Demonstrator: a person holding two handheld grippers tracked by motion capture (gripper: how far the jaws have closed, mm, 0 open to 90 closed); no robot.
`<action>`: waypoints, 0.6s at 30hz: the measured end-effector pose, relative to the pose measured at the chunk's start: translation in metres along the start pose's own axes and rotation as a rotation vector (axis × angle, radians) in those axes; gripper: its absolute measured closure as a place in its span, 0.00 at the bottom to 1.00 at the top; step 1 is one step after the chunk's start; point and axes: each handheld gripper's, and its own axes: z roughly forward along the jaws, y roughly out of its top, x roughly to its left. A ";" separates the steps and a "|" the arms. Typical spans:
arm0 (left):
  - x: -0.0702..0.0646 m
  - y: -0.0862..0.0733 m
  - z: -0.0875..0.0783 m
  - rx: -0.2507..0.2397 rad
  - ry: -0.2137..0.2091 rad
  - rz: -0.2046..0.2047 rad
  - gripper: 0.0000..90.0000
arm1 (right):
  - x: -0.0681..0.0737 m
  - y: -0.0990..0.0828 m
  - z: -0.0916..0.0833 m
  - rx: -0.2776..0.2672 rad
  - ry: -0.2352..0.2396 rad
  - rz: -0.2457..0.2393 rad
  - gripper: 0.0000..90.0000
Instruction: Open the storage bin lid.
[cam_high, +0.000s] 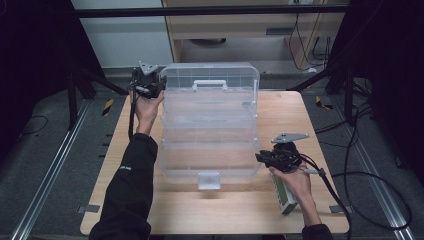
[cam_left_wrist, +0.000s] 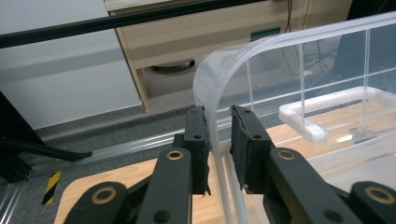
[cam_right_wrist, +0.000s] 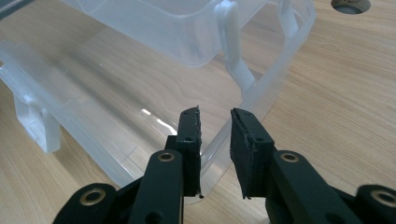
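A clear plastic storage box (cam_high: 210, 155) stands open in tiers on the wooden table (cam_high: 310, 120), its lid (cam_high: 220, 72) raised at the back. My left gripper (cam_high: 160, 87) is at the lid's far left corner. In the left gripper view the lid's curved rim (cam_left_wrist: 208, 88) runs between the pads, and the left gripper (cam_left_wrist: 218, 128) is shut on it. My right gripper (cam_high: 259, 157) is at the box's near right corner. There the right gripper (cam_right_wrist: 215, 128) is shut on the corner of the bottom tray's rim (cam_right_wrist: 273, 79), which crosses slantwise between its pads.
A small green and white carton (cam_high: 285, 196) lies on the table under the right hand. The box has a white handle (cam_high: 210, 85) on the lid and a white latch (cam_high: 208, 180) at the front. Cables (cam_high: 370, 175) trail off the table's right edge.
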 end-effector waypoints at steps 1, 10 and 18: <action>0.000 0.000 0.001 0.003 0.002 0.003 0.84 | 0.000 0.000 0.000 0.001 0.000 0.000 0.82; 0.011 -0.002 0.006 0.050 -0.061 -0.018 0.79 | 0.000 0.000 0.000 0.003 -0.005 -0.003 0.82; 0.022 -0.010 -0.020 0.032 -0.033 -0.051 0.77 | 0.000 0.002 0.000 0.014 -0.006 0.007 0.83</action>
